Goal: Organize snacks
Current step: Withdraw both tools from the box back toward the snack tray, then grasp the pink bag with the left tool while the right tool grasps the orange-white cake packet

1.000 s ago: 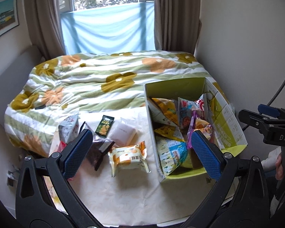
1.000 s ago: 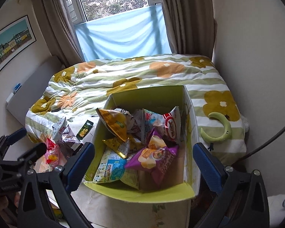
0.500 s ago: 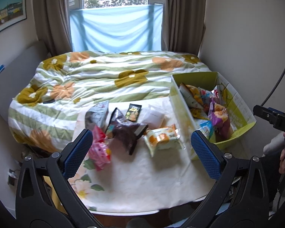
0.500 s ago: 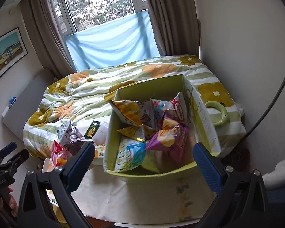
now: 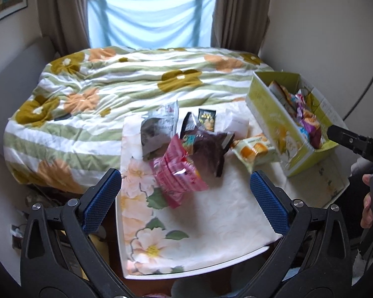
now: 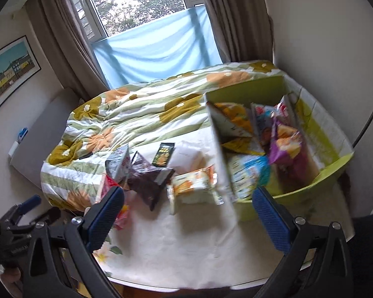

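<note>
A green cardboard box (image 5: pixel 271 114) (image 6: pixel 335 166) with several snack bags in it stands at the table's right. Loose snacks lie left of it: a pink bag (image 5: pixel 176 173), a dark brown bag (image 5: pixel 209 151) (image 6: pixel 149 181), a grey bag (image 5: pixel 159 131) (image 6: pixel 118 164), a small black packet (image 5: pixel 206 121) (image 6: pixel 163 154), a white packet (image 5: pixel 237 124) (image 6: pixel 186 155) and an orange-and-white bag (image 5: pixel 255 150) (image 6: pixel 192 186). My left gripper (image 5: pixel 185 202) is open and empty, above the table's front left. My right gripper (image 6: pixel 189 221) is open and empty, in front of the loose snacks.
The table carries a white floral cloth (image 5: pixel 211 218) (image 6: pixel 186 248). A bed with a green flowered quilt (image 5: pixel 107 92) (image 6: pixel 141 114) lies behind it. A wall stands close on the right, a curtained window at the back. The right gripper's tip shows in the left wrist view (image 5: pixel 355 141).
Both grippers have pulled back and swung left. The box has slid to the right of both views, and the loose snacks now sit in the middle. Both stay open.
</note>
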A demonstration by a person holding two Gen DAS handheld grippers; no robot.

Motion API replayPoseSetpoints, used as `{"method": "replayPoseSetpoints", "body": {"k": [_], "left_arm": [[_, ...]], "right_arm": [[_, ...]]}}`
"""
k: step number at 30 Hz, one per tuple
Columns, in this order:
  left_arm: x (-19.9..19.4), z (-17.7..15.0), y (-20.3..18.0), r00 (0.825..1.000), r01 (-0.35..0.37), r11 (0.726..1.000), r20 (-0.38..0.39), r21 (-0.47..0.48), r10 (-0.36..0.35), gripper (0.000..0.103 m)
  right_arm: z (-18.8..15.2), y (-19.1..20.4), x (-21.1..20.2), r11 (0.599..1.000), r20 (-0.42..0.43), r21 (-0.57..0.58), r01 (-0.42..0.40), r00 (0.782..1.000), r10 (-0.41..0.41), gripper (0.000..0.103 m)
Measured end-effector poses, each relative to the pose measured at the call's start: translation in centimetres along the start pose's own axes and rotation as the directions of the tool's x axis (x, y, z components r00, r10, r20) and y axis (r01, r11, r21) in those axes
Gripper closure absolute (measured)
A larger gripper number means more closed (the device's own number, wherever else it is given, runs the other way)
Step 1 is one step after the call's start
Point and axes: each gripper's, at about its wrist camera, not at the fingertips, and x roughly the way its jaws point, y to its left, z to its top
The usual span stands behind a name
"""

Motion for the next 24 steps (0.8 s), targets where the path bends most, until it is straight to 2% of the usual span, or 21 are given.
{"method": "replayPoseSetpoints", "body": {"k": [2, 8, 15, 19, 24], "left_arm": [[1.5, -0.6, 0.9, 0.999, 0.033, 0.999, -0.024, 0.036, -0.032, 0.001], [5.9, -2.6, 1.1, 0.994, 0.068, 0.988, -0.097, 0.139, -0.055, 0.001], [10.7, -4.4, 1.1, 0.99, 0.049, 0.981, -0.136, 0.187, -0.024, 0.001], [13.1, -4.7, 0.7, 0.989, 0.037, 0.981, -0.145, 0.19, -0.009, 0.001], [15.8, -4.8, 0.0, 0.988, 0.027, 0.983, -0.153, 0.184, 0.001, 0.001]], "right_arm": [[-0.7, 0.9, 1.2, 1.0, -0.014, 0.013, 0.009, 1.0, -0.009, 0.0], [-3.0, 2.9, 6.0, 0.998, -0.081, 0.024, 0.05, 0.996, -0.048, 0.0], [-4.2, 2.6, 11.0, 0.993, -0.127, 0.048, 0.103, 0.987, -0.096, 0.001], [-4.5, 1.3, 13.0, 0.985, -0.135, 0.139, 0.105, 0.987, -0.086, 0.001], [-4.3, -0.6, 14.6, 0.956, -0.127, 0.269, 0.121, 0.988, -0.089, 0.001]]}}
